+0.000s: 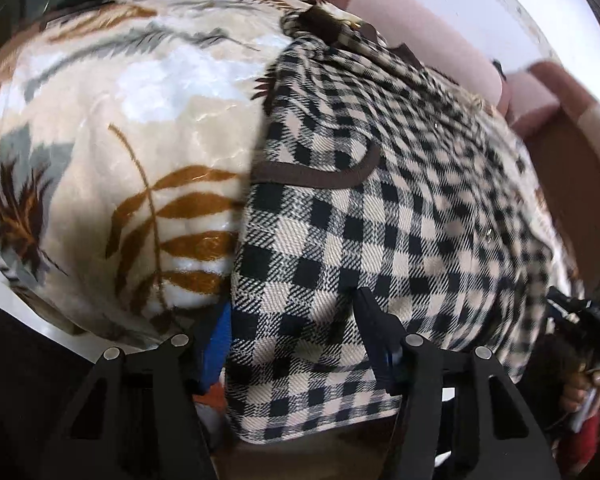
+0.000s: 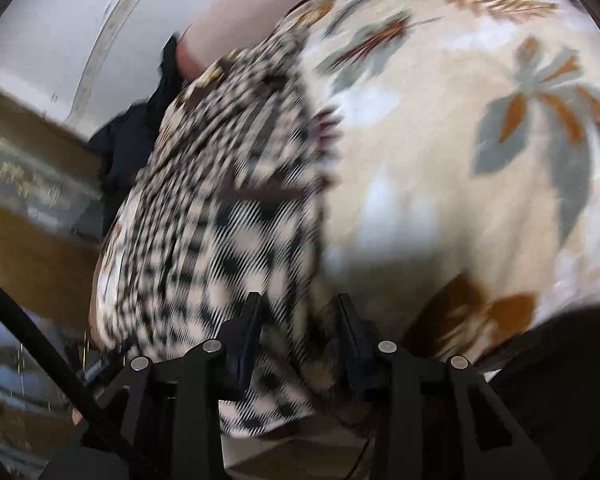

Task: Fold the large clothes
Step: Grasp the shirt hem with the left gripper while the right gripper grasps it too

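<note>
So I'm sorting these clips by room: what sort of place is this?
Probably a bedroom or living room at home. A plush leaf-print blanket covers a soft surface, a checked garment lies on it, and pink cushions stand behind, by a white wall.

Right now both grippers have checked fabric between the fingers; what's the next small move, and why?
Probably carry the near edge of the checked garment forward. The left gripper and right gripper both seem clamped on it over the leaf-print blanket.
</note>
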{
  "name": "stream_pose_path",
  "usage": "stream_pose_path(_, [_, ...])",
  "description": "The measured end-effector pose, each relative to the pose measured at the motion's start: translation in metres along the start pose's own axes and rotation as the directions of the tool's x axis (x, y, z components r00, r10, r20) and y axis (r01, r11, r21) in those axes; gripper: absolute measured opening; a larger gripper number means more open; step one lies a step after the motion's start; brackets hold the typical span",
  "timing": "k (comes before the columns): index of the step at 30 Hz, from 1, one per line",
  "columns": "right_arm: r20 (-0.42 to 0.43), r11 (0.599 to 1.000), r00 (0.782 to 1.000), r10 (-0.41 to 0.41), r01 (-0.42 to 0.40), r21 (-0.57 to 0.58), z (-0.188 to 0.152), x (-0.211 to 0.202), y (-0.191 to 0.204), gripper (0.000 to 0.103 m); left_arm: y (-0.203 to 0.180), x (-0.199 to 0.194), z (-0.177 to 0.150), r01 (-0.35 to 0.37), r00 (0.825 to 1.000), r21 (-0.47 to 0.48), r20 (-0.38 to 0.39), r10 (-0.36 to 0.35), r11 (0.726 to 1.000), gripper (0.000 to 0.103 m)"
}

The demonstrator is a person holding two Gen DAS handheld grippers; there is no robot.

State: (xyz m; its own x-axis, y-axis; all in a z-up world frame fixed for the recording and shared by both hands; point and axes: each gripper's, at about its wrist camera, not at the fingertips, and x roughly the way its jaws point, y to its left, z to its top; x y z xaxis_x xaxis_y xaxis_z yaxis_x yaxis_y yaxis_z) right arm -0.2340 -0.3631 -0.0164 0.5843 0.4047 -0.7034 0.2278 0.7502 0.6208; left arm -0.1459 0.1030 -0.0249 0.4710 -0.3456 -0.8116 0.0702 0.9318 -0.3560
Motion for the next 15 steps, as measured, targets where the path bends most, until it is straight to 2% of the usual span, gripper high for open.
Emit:
stream_pose_path(2, [0.033,0.999,0.999,0.011,-0.012,0.051,0.009,-0.005,-0.011,0.047,0.001,0.0,0.0,0.029,1.0,-0.013,0.002,-0.029,1.0,0.067])
stream_pose_path(4, [0.029,0.996,0.999,0.024,-0.027,0.087,0.015,-0.003,-0.019,0.049,-0.004,0.003,-0.001,0.047,0.999,0.008,0.001,-0.047,0.999,0.079])
stream_pose_path(7, [-0.034,0.99,0.994,0.103,-0.099,0.099,0.01,0.016,-0.02,0.05,-0.015,0.008,-0.005,0.018,1.0,0.076,-0.018,-0.017,0.997,0.079])
stream_pose_path(8, [-0.058,0.991,0.99,0.126,-0.123,0.055,0.003,0.023,-0.007,0.05,-0.019,0.009,-0.007,0.012,1.0,0.091,-0.026,-0.01,0.996,0.077])
stream_pose_path(10, [-0.074,0.99,0.987,0.141,-0.138,0.037,-0.001,0.025,-0.003,0.05,-0.021,0.01,-0.011,0.008,0.999,0.101,-0.043,-0.003,0.995,0.061])
stream_pose_path(13, [-0.129,0.985,0.976,0.174,-0.175,0.006,-0.012,0.035,0.009,0.05,-0.019,0.014,-0.018,-0.003,0.997,0.09,-0.075,0.01,0.996,0.044])
stream_pose_path(15, [-0.142,0.986,0.977,0.16,-0.165,-0.022,-0.019,0.037,0.015,0.05,-0.018,0.018,-0.023,-0.004,0.995,0.071,-0.103,0.011,0.997,0.043])
